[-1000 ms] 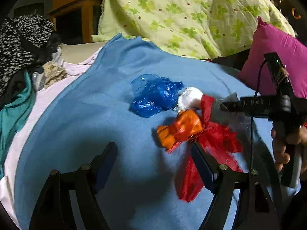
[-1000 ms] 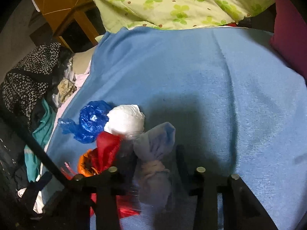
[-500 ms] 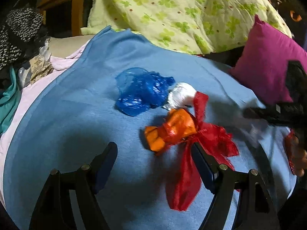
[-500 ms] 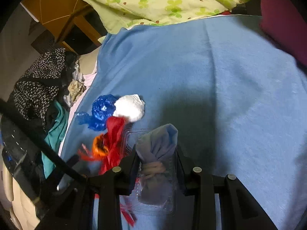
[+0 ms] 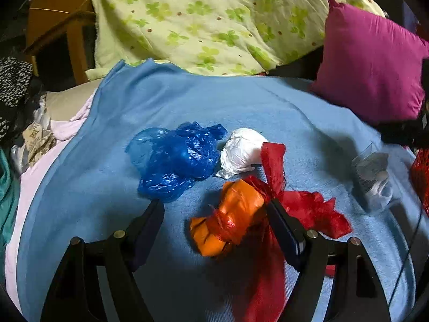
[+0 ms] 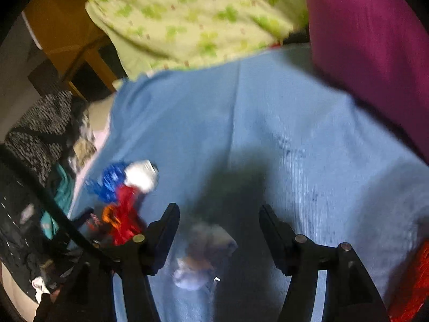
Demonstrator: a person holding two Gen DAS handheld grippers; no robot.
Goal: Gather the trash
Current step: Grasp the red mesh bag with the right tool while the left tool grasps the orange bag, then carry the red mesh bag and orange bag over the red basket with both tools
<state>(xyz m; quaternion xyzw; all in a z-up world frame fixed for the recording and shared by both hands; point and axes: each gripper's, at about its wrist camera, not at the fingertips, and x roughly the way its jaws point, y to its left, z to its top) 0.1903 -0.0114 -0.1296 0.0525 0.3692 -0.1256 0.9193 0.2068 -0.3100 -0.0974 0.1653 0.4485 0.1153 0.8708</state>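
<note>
The right gripper (image 6: 217, 222) has just been opening; its jaws stand apart, with the clear plastic box of pale crumpled wrapping (image 6: 203, 257) loose below them on the light blue blanket (image 6: 295, 139). The left gripper (image 5: 214, 214) gapes wide, holding nothing, above the orange wrapper tied with red plastic (image 5: 230, 222).

open blue blanket (image 6: 308, 147), magenta pillow (image 6: 375, 40) right

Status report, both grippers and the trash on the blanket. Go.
Left gripper open, orange wrapper between its fingers, ungripped. Right gripper jaws just opened, clear plastic container loose below. Blue bag, white wad, red bag uncollected. Nothing blocking.
</note>
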